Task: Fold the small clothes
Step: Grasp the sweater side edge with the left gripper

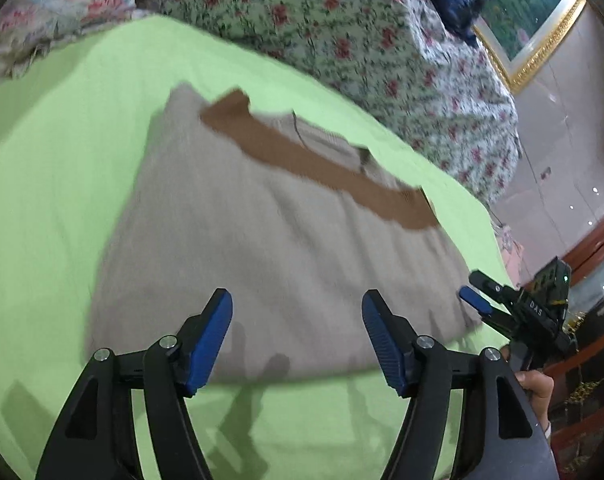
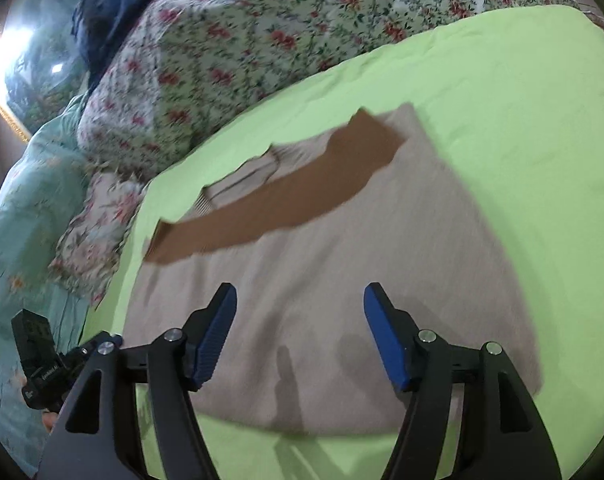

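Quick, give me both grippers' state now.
Left gripper: open, holding nothing, over the near edge of the sweater.
Right gripper: open, holding nothing, over the same sweater.

Beige sweater (image 1: 277, 248) on green sheet (image 1: 61, 168)

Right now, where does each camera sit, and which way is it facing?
Left wrist: on the left claw, open, looking across the beige garment on the green sheet; the right claw and a hand show at right.
Right wrist: on the right claw, open, over the same garment; the left claw's body shows at lower left.
Shared: garment, brown band, floral quilt.
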`<state>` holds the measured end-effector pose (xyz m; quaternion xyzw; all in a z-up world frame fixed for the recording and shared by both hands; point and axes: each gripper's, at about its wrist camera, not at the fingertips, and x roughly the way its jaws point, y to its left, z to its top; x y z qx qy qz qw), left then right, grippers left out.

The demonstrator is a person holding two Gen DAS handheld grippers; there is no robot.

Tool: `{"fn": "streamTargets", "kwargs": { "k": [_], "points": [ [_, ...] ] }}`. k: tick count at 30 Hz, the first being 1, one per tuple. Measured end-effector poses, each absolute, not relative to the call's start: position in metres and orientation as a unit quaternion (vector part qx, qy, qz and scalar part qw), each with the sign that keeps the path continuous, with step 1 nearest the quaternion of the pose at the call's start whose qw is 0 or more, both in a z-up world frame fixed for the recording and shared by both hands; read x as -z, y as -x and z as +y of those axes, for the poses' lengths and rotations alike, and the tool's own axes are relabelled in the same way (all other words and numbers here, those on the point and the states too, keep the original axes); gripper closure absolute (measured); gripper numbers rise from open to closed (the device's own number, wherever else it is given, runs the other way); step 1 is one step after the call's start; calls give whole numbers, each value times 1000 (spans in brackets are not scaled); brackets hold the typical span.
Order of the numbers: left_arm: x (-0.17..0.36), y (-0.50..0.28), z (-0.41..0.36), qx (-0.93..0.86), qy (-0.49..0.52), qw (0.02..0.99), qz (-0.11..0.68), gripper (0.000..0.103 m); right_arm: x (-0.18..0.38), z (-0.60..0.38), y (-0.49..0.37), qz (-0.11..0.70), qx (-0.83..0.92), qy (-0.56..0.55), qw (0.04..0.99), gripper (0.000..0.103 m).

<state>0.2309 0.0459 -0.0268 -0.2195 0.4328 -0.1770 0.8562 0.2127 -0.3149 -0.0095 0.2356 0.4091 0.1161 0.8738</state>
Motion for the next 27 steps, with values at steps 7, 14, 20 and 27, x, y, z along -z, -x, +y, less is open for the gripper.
{"fn": "streamTargets", "kwargs": {
  "k": [7,14,20,27],
  "points": [
    [43,-189,36,192,220,846,447,25,21,-298,-176,426,-127,-239,864,30],
    [63,-184,43,165,256,836,456,22,23,-291,-156,434,-135,-233,860,30],
    [71,-204,59,144,304,832,441,22,23,-292,-155,433,-136,-234,860,30],
    [74,-229,77,119,334,830,430,22,21,-293,-155,431,-134,-236,861,30]
  ]
}}
